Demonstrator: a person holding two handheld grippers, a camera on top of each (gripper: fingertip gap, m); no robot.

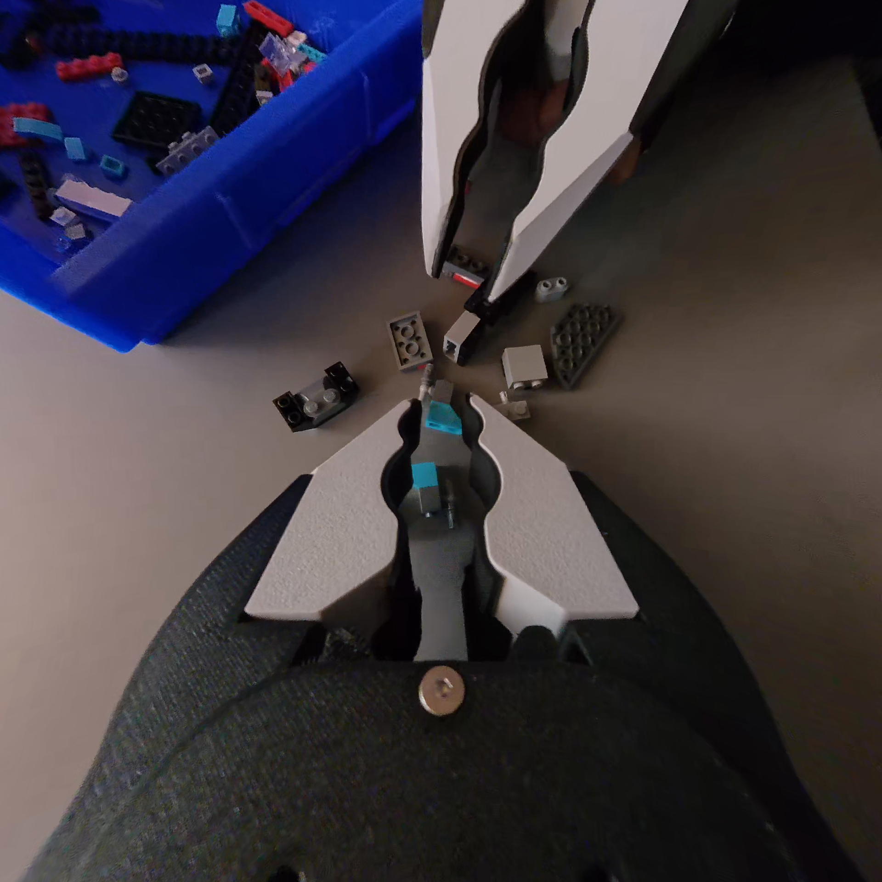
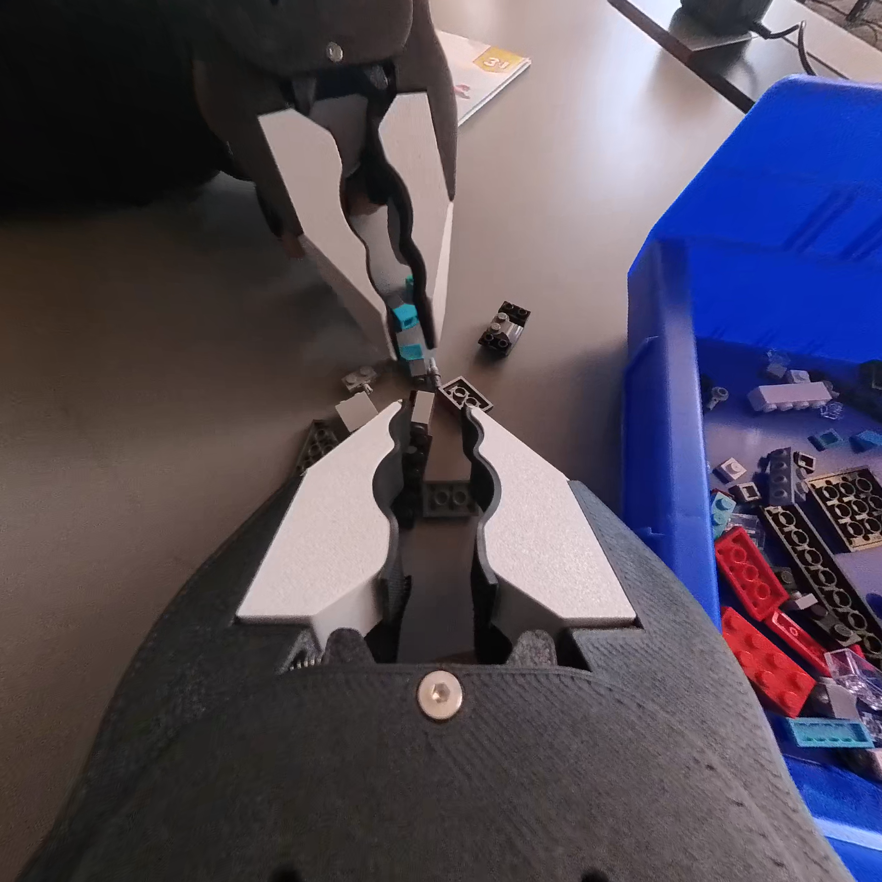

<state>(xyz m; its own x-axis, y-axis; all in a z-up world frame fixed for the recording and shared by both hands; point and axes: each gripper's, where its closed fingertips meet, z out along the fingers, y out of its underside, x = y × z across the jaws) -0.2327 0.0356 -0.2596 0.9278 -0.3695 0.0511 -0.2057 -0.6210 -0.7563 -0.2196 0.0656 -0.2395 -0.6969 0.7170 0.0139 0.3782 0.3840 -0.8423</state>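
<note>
My left gripper (image 1: 441,403) is shut on a small teal-and-grey brick assembly (image 1: 444,420), with a thin grey pin sticking out in front. My right gripper (image 2: 432,408) is shut on a black-and-grey brick assembly (image 2: 422,410). The two grippers point tip to tip just above the grey table, and the held pieces almost touch. The right gripper (image 1: 465,284) shows at the top of the left wrist view. The left gripper (image 2: 413,351) shows at the top of the right wrist view, holding the teal-and-grey assembly (image 2: 405,317).
A blue bin (image 1: 238,215) with several loose bricks stands beside the grippers. On the table lie a grey plate (image 1: 409,341), a black-and-grey block (image 1: 315,398), a dark wedge plate (image 1: 584,346) and a light grey brick (image 1: 525,367). A booklet (image 2: 487,81) lies farther back. About 4 cm separates my left fingertips from my right. My left tips are roughly 4 cm from the black-and-grey block (image 1: 315,398). It turns up in the right wrist view (image 2: 502,323) as well.
</note>
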